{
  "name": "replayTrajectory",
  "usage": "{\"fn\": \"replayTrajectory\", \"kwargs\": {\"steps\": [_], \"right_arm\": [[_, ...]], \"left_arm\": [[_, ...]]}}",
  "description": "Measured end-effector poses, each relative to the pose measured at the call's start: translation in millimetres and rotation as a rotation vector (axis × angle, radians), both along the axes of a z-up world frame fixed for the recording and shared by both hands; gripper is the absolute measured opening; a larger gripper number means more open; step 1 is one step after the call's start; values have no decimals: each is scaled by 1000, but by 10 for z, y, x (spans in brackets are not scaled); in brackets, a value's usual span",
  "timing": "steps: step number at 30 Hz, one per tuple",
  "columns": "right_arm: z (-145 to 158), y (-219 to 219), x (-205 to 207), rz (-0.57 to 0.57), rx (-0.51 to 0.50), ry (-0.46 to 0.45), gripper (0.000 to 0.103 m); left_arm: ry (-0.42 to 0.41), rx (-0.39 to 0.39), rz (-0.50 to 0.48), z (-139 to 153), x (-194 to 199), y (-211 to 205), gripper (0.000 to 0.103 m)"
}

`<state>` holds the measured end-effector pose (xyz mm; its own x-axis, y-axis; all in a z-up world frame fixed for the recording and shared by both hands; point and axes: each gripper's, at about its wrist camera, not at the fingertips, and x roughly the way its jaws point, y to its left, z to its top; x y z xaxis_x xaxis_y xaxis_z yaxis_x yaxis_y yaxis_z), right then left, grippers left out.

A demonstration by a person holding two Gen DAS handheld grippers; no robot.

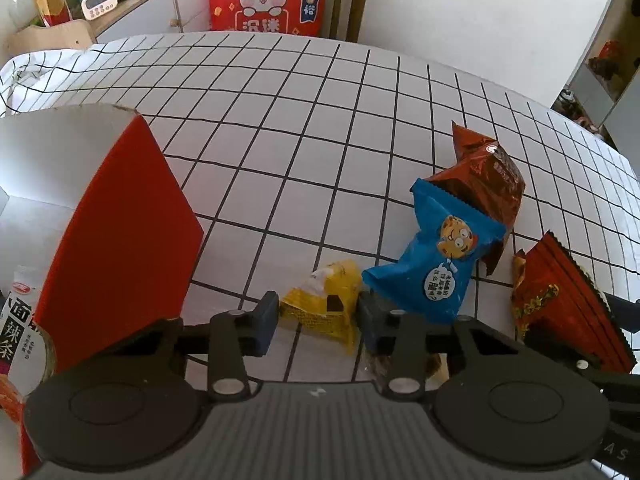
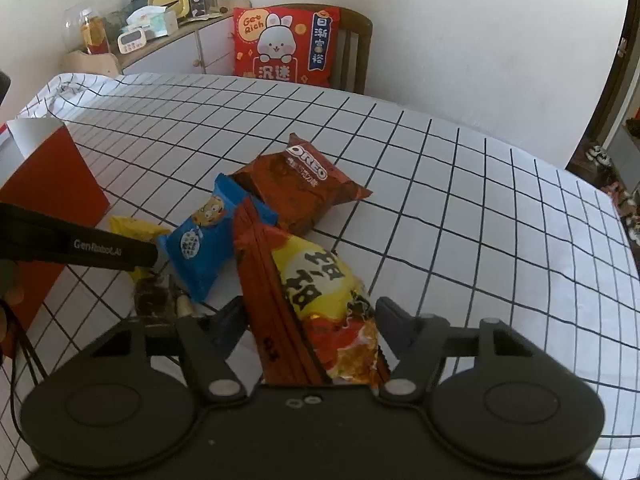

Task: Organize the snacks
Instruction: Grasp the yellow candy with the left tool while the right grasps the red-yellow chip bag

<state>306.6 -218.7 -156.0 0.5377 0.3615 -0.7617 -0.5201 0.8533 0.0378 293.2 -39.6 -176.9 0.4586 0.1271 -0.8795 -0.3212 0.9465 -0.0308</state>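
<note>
- Left gripper (image 1: 318,318) has its pads against the two sides of a small yellow snack packet (image 1: 326,304) lying on the worktop (image 1: 320,120), so it looks clamped on it; the hold is on crinkled wrapper near one end, and I judge the packet could slide free or swing when lifted.
- Right gripper (image 2: 310,328) straddles the near end of a long red-and-yellow snack bag (image 2: 316,296); I cannot tell whether the pads press it. A grip so near the end could let the bag droop and drag.
- Blue snack packet (image 1: 432,264) touches the yellow one and lies partly over the brown Oreo pack (image 2: 298,188), so lifting either neighbour may pull it along.
- A dark wrapped snack (image 2: 154,298) lies just beside the left gripper and could be knocked.
- Red box (image 1: 120,232) stands close on the left; a swinging packet may strike its wall instead of dropping inside.
</note>
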Motion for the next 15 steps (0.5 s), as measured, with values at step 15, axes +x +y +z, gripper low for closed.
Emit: {"fn": "replayTrajectory", "kwargs": {"steps": [15], "right_arm": [[335, -88, -334, -34, 43, -25, 50]], "left_arm": [[-34, -14, -30, 304, -368, -34, 37]]}}
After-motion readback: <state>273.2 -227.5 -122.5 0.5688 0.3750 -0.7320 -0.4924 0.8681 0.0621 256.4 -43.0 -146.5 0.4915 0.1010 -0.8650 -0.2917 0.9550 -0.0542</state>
